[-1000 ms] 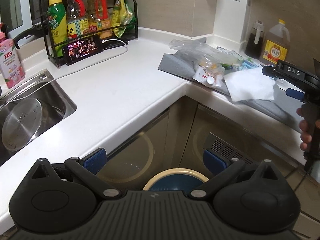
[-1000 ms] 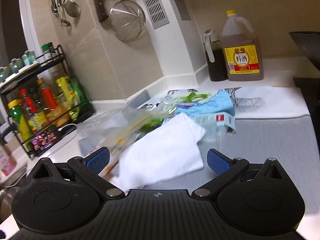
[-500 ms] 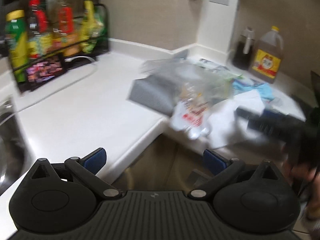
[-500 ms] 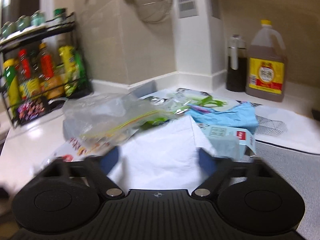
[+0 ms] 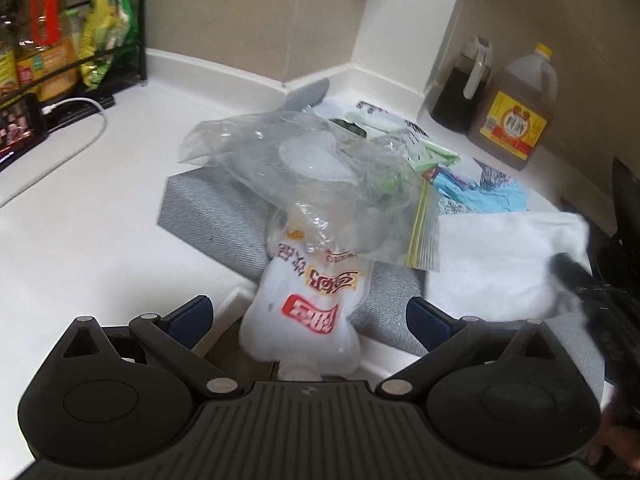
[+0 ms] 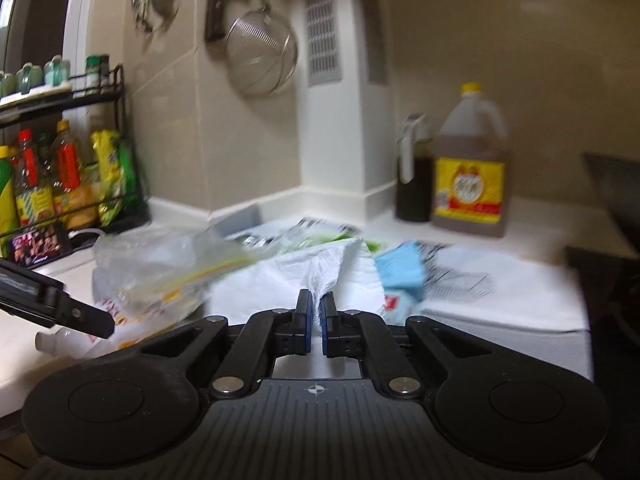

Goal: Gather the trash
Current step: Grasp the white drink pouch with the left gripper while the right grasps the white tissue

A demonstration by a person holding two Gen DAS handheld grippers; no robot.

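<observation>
A heap of trash lies on a grey mat [image 5: 216,216] in the counter's corner. On top is a clear plastic bag [image 5: 304,168], and a white pouch with red print [image 5: 308,280] hangs over the counter's edge. My left gripper [image 5: 306,314] is open; the pouch's lower end lies between its blue pads, and neither pad touches it. To the right lies a white paper towel [image 5: 500,256]. My right gripper [image 6: 316,316] is shut on a pinched-up fold of that paper towel [image 6: 304,268]. Beside it sits a blue carton [image 6: 400,268]. The clear bag [image 6: 160,264] lies to the left of the towel.
An oil jug [image 5: 516,120] and a dark bottle [image 5: 460,92] stand against the back wall. A black rack of bottles [image 5: 60,40] and a phone [image 5: 16,132] are at the left. A strainer [image 6: 260,60] hangs on the wall. A dark stove edge [image 5: 624,208] borders the right.
My left gripper swung from the sink and cabinet side over to the trash heap, still open. My right gripper went from wide open to shut on the paper towel.
</observation>
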